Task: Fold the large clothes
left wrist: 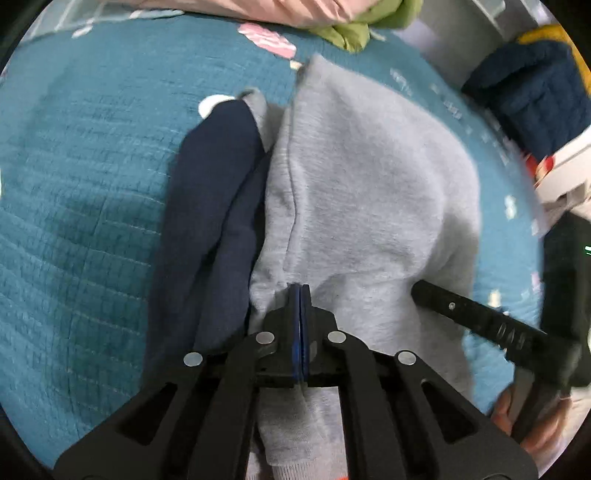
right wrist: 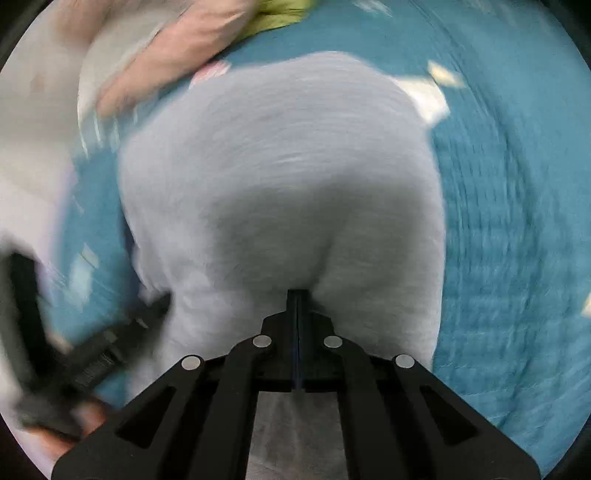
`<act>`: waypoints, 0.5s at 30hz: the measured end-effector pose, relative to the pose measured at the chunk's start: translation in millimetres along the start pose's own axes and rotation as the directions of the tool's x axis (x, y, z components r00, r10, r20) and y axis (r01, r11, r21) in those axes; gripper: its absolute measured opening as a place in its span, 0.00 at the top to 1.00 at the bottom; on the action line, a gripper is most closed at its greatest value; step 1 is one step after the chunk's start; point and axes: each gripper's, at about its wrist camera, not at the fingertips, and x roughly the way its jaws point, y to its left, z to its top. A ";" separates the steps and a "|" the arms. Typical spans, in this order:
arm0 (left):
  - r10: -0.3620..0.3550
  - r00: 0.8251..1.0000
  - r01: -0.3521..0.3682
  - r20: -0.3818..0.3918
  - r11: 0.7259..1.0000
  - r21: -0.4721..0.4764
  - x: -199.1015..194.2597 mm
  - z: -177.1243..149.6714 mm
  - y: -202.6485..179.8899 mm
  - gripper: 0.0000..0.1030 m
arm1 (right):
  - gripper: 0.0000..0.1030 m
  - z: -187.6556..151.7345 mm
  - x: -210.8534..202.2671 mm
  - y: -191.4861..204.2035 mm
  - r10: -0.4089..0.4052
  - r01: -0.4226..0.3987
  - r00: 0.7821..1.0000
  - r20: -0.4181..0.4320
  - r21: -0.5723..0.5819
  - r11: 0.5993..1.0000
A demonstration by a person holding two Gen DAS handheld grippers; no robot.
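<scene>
A light grey sweatshirt (left wrist: 369, 192) with a navy sleeve (left wrist: 210, 221) lies on a teal quilted bedspread (left wrist: 81, 192). My left gripper (left wrist: 300, 290) is shut on a fold of the grey fabric near its lower edge. My right gripper (right wrist: 297, 295) is shut on the same grey sweatshirt (right wrist: 280, 177), which bulges up in front of it; this view is motion-blurred. The right gripper's body shows at the right of the left wrist view (left wrist: 480, 317). The left gripper's body shows at the lower left of the right wrist view (right wrist: 99, 354).
A pink blanket (left wrist: 266, 11) and a green garment (left wrist: 351, 33) lie at the far edge of the bed. A dark blue and yellow plush item (left wrist: 535, 92) sits at the right. The teal bedspread (right wrist: 517, 221) stretches right of the sweatshirt.
</scene>
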 end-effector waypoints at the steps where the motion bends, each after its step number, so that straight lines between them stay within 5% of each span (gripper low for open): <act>1: 0.010 1.000 -0.010 -0.001 1.000 0.005 -4.9 0.6 -0.2 0.98 | 1.00 1.1 -7.0 -0.4 -0.003 0.003 1.000 -0.002 -0.015 1.000; 7: 0.076 0.995 -0.077 0.063 0.997 0.025 -39.9 33.2 -25.1 0.97 | 0.97 22.9 -46.9 18.8 0.022 -0.021 0.992 0.121 -0.012 1.000; 9: 0.084 0.994 -0.086 0.072 0.996 0.036 -39.1 56.0 -36.5 0.97 | 0.94 33.4 -50.4 30.4 -0.045 0.057 0.987 0.157 -0.076 0.995; 12: 0.142 0.990 -0.142 0.022 0.990 -0.009 -5.3 87.2 -33.5 0.97 | 1.00 53.2 -29.5 20.6 -0.146 0.157 0.982 0.120 -0.085 0.984; 15: 0.156 0.986 -0.158 -0.051 0.986 -0.045 46.2 94.7 -14.6 0.98 | 1.00 67.9 -0.3 -9.6 -0.070 0.070 0.996 0.058 -0.005 0.998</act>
